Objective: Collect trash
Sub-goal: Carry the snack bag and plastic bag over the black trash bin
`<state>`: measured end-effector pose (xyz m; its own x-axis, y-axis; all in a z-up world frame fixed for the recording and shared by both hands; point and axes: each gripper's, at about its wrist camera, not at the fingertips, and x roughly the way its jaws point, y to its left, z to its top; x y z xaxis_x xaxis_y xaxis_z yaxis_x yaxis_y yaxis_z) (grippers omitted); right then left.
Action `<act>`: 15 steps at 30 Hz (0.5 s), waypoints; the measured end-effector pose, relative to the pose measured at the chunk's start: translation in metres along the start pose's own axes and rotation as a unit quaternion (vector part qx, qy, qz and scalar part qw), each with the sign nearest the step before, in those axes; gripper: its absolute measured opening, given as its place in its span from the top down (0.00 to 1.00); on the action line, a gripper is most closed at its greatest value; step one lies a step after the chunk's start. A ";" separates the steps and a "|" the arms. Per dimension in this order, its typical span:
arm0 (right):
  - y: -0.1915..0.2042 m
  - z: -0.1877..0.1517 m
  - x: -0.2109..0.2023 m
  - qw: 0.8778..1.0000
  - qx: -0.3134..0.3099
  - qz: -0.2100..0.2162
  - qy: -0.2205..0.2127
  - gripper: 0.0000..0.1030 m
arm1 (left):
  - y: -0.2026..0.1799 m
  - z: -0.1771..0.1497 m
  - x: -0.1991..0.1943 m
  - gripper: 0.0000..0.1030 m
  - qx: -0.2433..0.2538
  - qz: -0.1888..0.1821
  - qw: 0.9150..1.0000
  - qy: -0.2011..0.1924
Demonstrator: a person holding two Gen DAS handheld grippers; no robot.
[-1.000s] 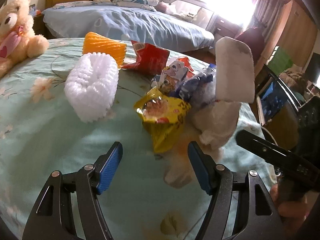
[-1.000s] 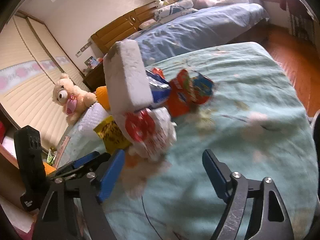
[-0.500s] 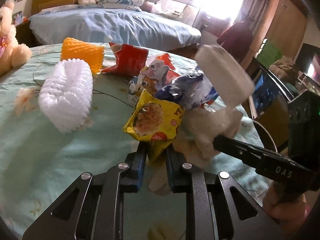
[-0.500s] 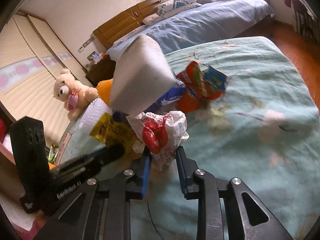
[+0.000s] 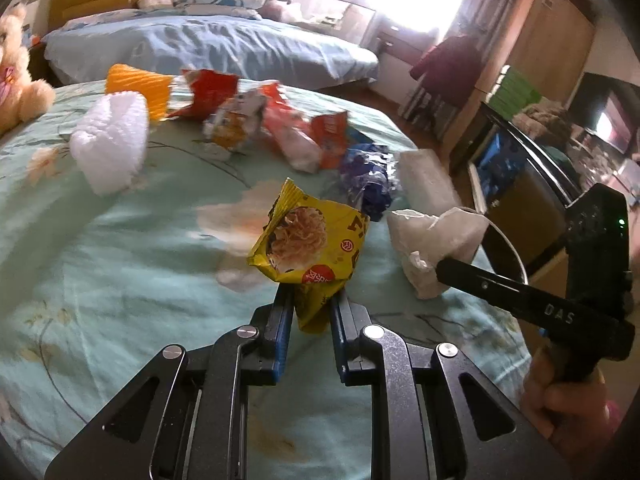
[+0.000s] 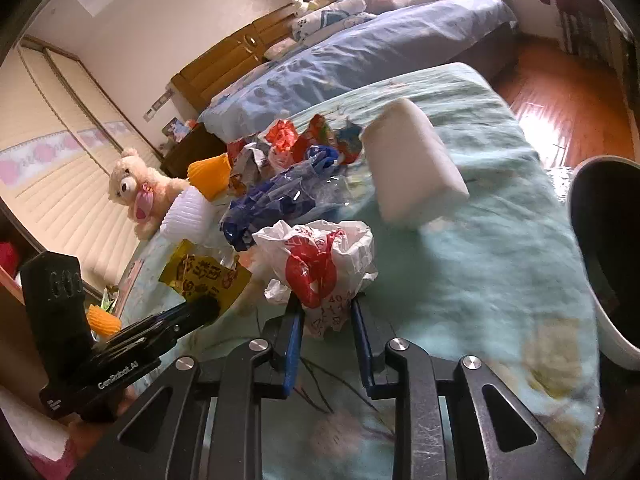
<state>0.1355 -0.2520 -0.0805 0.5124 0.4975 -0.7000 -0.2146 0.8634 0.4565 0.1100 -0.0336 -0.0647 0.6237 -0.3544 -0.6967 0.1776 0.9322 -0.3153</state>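
**Mint-green floral cloth, litter strewn across it, two pieces pinched**

Mint-green cloth with a pale flower print covers the counter (image 5: 100,264), which stands in a bedroom. Behind it runs a bed (image 5: 208,48) under a blue cover with a wooden headboard, pillows and small soft toys at its head; strong daylight comes from the window beyond. A cream teddy bear (image 6: 136,188) sits at the counter's far left edge, and orange wooden floor (image 6: 560,92) shows past the right edge.

The left gripper (image 5: 310,312) has its blue pads closed on the lower tail of a yellow snack wrapper (image 5: 308,244), which stands up from the jaws. The right gripper (image 6: 326,320) is likewise clamped on a crumpled white plastic bag with red print (image 6: 320,260).

Loose on the cloth farther back lie a white foam block (image 6: 412,168), a crushed blue and clear plastic wrapper (image 6: 280,196), a white foam fruit net (image 5: 112,144), an orange foam net (image 5: 140,86), and a cluster of red and orange snack packets (image 5: 208,94). A dark round bin with a pale rim (image 6: 604,256) sits at the right edge of the right wrist view.
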 end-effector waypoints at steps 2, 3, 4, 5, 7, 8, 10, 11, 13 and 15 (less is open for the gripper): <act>-0.005 -0.003 -0.007 1.000 0.007 -0.003 -0.006 0.77 | -0.007 -0.001 0.000 0.84 0.007 -0.005 1.000 0.000; -0.008 -0.003 -0.010 1.000 0.010 -0.005 -0.008 0.77 | -0.011 -0.002 0.000 0.84 0.009 -0.009 1.000 0.001; -0.010 -0.005 -0.013 1.000 0.013 -0.007 -0.010 0.77 | -0.016 -0.003 0.000 0.84 0.012 -0.014 1.000 0.003; -0.014 -0.007 -0.016 1.000 0.017 -0.010 -0.013 0.77 | -0.019 -0.004 0.001 0.84 0.015 -0.016 1.000 0.004; -0.022 -0.009 -0.024 0.999 0.024 -0.017 -0.018 0.77 | -0.028 -0.008 0.000 0.84 0.023 -0.020 1.000 0.007; -0.026 -0.011 -0.027 0.999 0.028 -0.020 -0.021 0.77 | -0.032 -0.010 0.001 0.84 0.026 -0.023 0.999 0.009; -0.033 -0.013 -0.034 0.999 0.035 -0.025 -0.026 0.77 | -0.040 -0.012 0.002 0.84 0.033 -0.028 0.999 0.013; -0.036 -0.014 -0.037 0.998 0.038 -0.028 -0.028 0.77 | -0.044 -0.013 0.003 0.84 0.037 -0.031 0.999 0.016; -0.044 -0.015 -0.044 0.998 0.046 -0.033 -0.034 0.77 | -0.052 -0.015 0.005 0.84 0.043 -0.038 0.998 0.020; -0.049 -0.017 -0.050 0.997 0.052 -0.038 -0.039 0.77 | -0.061 -0.017 0.007 0.84 0.050 -0.046 0.997 0.025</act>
<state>0.1068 -0.3176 -0.0774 0.5873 0.4195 -0.6922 -0.0875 0.8831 0.4609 0.0904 -0.0940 -0.0618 0.5623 -0.4405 -0.6998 0.3098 0.8969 -0.3157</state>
